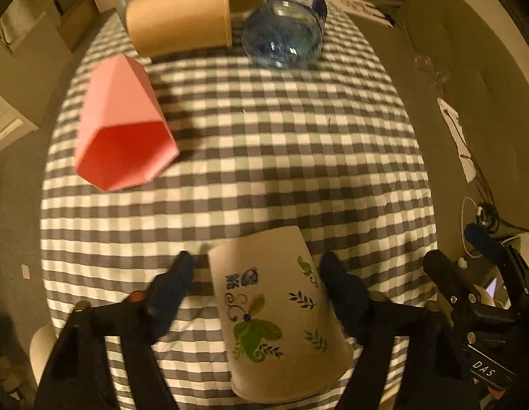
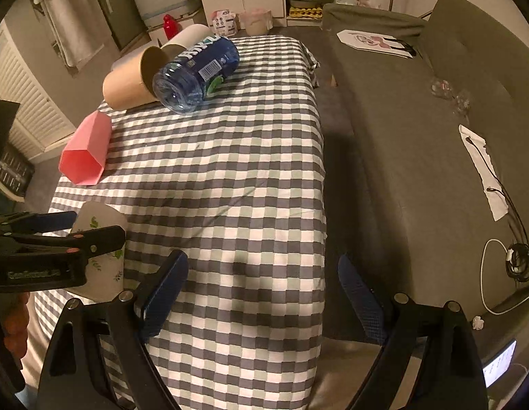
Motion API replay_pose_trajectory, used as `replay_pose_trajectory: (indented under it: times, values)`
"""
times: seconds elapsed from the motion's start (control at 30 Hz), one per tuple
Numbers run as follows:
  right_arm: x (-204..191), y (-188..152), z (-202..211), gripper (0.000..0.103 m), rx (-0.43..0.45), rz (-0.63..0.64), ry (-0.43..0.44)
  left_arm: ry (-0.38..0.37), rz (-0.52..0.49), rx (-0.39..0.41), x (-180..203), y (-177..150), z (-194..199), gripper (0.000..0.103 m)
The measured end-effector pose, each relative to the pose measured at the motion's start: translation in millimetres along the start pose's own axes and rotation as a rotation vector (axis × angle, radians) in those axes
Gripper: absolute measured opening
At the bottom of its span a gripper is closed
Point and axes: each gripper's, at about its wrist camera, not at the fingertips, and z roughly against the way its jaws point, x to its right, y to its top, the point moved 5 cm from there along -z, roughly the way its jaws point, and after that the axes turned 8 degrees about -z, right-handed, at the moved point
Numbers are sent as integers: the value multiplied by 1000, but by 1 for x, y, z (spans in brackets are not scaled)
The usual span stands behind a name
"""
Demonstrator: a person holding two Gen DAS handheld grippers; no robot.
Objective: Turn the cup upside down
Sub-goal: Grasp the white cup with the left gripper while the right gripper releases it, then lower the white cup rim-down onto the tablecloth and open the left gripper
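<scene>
A white paper cup with green and blue flower prints [image 1: 274, 311] stands upside down on the checked tablecloth [image 1: 264, 157], its closed base up and its wide rim down. My left gripper [image 1: 257, 273] straddles it with the jaws open; there is a gap on the left side and the right finger sits close to the cup wall. The same cup [image 2: 105, 266] shows in the right wrist view, partly hidden behind the left gripper's fingers [image 2: 93, 235]. My right gripper [image 2: 264, 273] is open and empty above the table's right edge.
A pink faceted cup [image 1: 124, 126] lies on its side at the left. A brown paper cup [image 1: 182, 17] and a blue water bottle [image 1: 285, 30] lie at the far end. A grey sofa [image 2: 418, 119] with papers and cables runs along the right.
</scene>
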Motion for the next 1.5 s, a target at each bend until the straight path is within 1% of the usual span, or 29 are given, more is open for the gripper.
replay_pose_trajectory:
  times: [0.03,0.1,0.2,0.33,0.4,0.47,0.53,0.57,0.63,0.67,0.77,0.97,1.2,1.23,1.27,1.33,1.5]
  values:
    - [1,0,0,90,1,-2,0,-19,2,-8,1,0,-1,65]
    - [2,1,1,90,5,-7,-2,-14,-7,-2,3,2,1,65]
    - [3,1,3,90,14,-13,-4,10,-37,41,5,7,13,65]
    - [3,1,5,90,26,-18,-8,19,-31,148,2,18,34,64]
    - [3,1,7,90,33,-21,-11,50,-40,225,0,25,45,63]
    - [3,0,8,90,39,-22,-15,77,-57,277,1,31,47,63]
    - [3,-1,8,90,41,-24,-18,118,-75,304,1,36,45,62]
    - [4,-1,8,90,42,-24,-19,132,-87,312,2,35,42,62]
    - [5,-2,7,90,42,-25,-24,136,-104,322,2,33,37,61]
    - [5,-2,7,90,42,-26,-26,148,-118,343,4,33,37,61]
    - [7,-3,6,90,41,-32,-27,167,-131,354,9,37,35,61]
    - [6,-3,5,89,41,-32,-25,166,-120,364,9,49,27,61]
    - [9,-2,8,89,60,-42,-14,179,-155,398,12,50,25,62]
    - [9,-1,10,89,71,-45,-9,178,-153,399,12,49,26,64]
    - [10,-1,12,90,79,-47,-6,179,-151,404,12,48,28,70]
    - [10,0,18,90,99,-51,0,181,-142,427,11,45,35,78]
    - [3,2,38,90,161,-52,17,174,-144,481,10,35,61,79]
